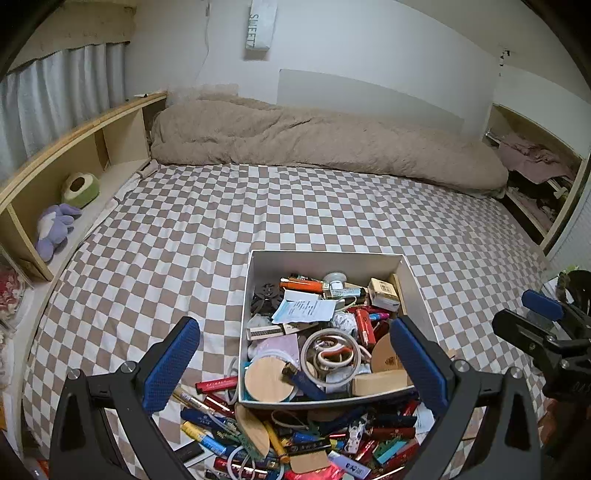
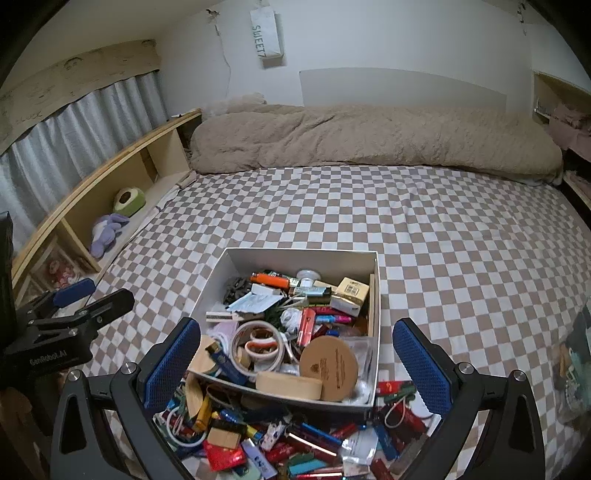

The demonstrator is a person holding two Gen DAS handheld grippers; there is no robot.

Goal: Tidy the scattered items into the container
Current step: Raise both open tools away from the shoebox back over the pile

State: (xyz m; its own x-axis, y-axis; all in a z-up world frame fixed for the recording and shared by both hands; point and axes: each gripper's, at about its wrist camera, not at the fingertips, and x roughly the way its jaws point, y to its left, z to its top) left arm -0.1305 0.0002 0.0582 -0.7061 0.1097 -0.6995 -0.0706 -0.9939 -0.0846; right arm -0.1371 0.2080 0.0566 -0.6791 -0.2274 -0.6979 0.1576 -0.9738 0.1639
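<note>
— Can you read anything from here?
— The white hanging bag [image 2: 266, 33] on the wall says "SWEET" down its side. The black body of the left gripper [image 2: 55, 325] has "GenRobot.AI" in white.
— And the stuff in the box?
— Print's too small to make out.

One box [image 1: 325, 260], two plush toys [image 1: 55, 230], one blanket [image 1: 314, 144]

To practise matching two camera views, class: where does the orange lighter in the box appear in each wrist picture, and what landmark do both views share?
Left wrist view: the orange lighter lies at the far end of the white box, just right of centre.
Right wrist view: the lighter lies at the box's far end, slightly left of centre.
Shared landmark: the beige rolled duvet.
</note>
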